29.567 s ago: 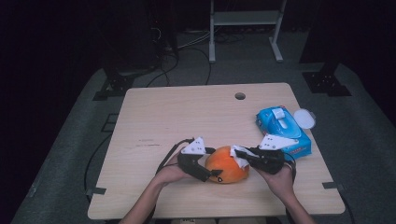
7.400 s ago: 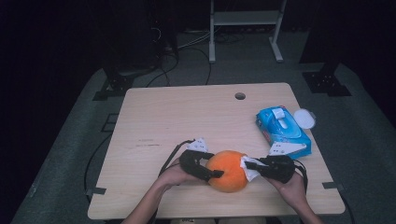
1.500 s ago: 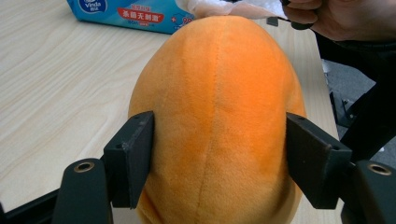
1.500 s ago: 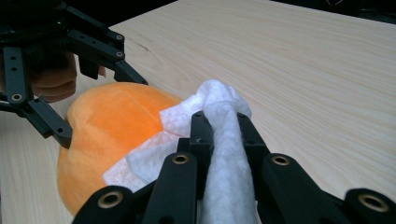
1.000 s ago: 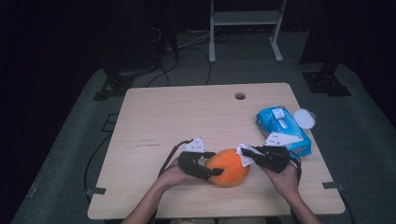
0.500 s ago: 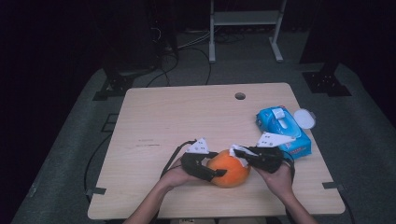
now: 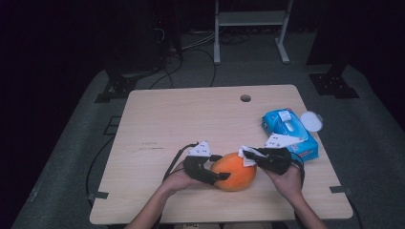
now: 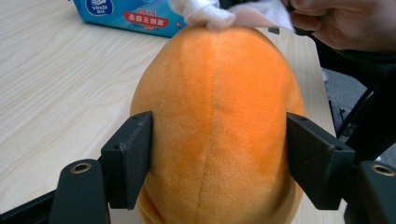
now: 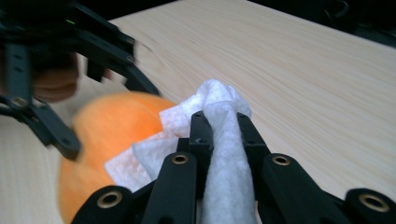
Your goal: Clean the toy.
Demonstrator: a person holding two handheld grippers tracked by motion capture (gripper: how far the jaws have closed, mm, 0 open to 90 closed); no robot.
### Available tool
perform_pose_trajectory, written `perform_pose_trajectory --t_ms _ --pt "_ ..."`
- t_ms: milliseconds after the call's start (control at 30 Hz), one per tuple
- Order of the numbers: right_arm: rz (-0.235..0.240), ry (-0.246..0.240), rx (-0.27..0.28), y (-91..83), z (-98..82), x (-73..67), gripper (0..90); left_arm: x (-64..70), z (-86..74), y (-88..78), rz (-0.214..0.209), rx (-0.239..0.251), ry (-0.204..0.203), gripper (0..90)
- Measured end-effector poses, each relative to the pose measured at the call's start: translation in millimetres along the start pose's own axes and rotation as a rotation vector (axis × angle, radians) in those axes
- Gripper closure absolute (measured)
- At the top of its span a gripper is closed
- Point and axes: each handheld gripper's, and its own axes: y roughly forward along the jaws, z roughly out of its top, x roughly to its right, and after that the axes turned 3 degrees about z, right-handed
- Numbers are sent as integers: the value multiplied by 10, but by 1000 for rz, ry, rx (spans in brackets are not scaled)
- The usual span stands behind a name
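An orange plush fruit (image 7: 235, 171) lies near the table's front edge. My left gripper (image 7: 220, 167) is shut on it, its pads (image 8: 133, 156) pressing into both flanks of the plush (image 8: 217, 121). My right gripper (image 7: 249, 155) comes in from the right, shut on a crumpled white wipe (image 9: 224, 154). In the right gripper view the wipe bulges out past the jaw tips (image 9: 219, 123) and a flap lies on the plush (image 9: 107, 135). The wipe (image 8: 205, 11) rests on the plush's far top end.
A blue pack of wipes (image 7: 289, 131) with a white flip lid lies at the table's right edge, just behind my right hand. A round white lid (image 7: 311, 120) lies beside it. The table (image 7: 191, 119) has a cable hole (image 7: 245, 98) at the back.
Several seconds ago my right gripper held the wipe lower on the plush's right side; it now sits higher, on the top end. Over the last second little differs.
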Motion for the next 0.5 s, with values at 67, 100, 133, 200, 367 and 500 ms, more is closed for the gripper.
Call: perform_pose_trajectory --t_ms 67,100,133,200,367,500 --pt "-6 19 0 -33 -38 41 795 5 0 3 -1 4 6 280" --pt "-3 36 1 -65 -71 76 795 13 4 6 -6 5 16 280" --pt "1 54 5 -109 -110 93 795 35 16 18 -4 7 24 280" --pt "-12 33 -3 -117 -98 54 795 72 39 24 4 -1 34 277" --pt "-2 -4 2 -78 -2 -46 795 125 78 35 24 -15 55 273" --pt "51 -53 18 19 127 -238 795 146 93 52 36 -10 50 273"
